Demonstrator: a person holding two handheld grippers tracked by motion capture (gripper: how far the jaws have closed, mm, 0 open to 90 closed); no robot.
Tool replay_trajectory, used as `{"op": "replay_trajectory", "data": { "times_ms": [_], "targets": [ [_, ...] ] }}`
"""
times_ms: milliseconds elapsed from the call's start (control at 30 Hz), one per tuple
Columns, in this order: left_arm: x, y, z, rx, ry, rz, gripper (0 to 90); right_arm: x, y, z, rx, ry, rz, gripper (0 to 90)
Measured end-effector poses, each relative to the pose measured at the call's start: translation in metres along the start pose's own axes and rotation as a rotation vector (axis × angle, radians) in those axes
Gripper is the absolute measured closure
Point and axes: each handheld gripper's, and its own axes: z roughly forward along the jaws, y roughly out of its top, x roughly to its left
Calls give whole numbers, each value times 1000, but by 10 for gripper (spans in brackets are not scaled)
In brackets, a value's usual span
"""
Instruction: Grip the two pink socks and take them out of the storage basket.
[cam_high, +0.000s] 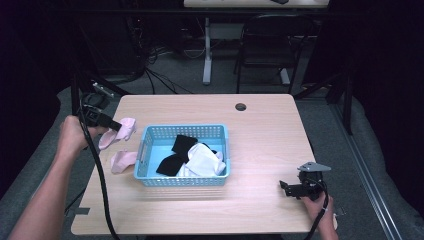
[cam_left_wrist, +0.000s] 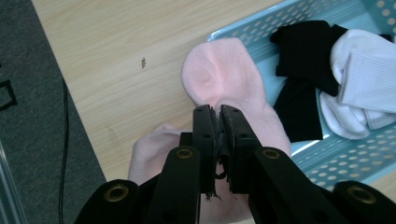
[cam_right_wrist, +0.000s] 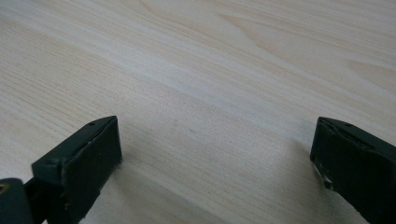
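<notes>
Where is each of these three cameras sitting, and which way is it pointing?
High view: above the person's side, looking forward and down on the table; both forearms, left gripper and right gripper show.
Left gripper view: rides the left gripper, looking down along its shut jaws at the pink sock they pinch beside the blue basket.
Right gripper view: rides the right gripper, looking between open jaws at bare tabletop.
Shared: high and left gripper views both show sock and basket.
</notes>
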Motion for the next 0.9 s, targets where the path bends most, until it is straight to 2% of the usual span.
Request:
{"op": "replay_trajectory", "data": {
  "times_ms": [233,333,400,433,467,500,533,733,767,800,900],
  "targets": [
    [12,-5,12,18,51,-48,848,0,0,0,0,0,0,14],
    [16,-8,16,16,54,-76,848,0,0,0,0,0,0,14],
    [22,-12,28,51,89,-98,848,0,0,0,-2,0,-1,14],
    [22,-12,28,51,89,-98,848,0,0,0,1,0,0,14],
    [26,-17,39,61,91,-124,848,0,0,0,1,0,0,15],
    [26,-17,39,61,91,-124,848,0,0,0,0,0,0,14],
    [29,-21,51,78,100,-140,848,0,0,0,1,0,0,14],
    [40,-31,81,115,86,-187,844,0,0,0,-2,0,-1,14],
    [42,-33,87,117,76,-195,844,0,0,0,-2,0,-1,14],
    [43,-35,92,114,49,-209,844,0,0,0,-2,-1,-1,14],
    [43,-36,103,116,24,-226,823,0,0,0,-2,0,-1,14]
  ]
}}
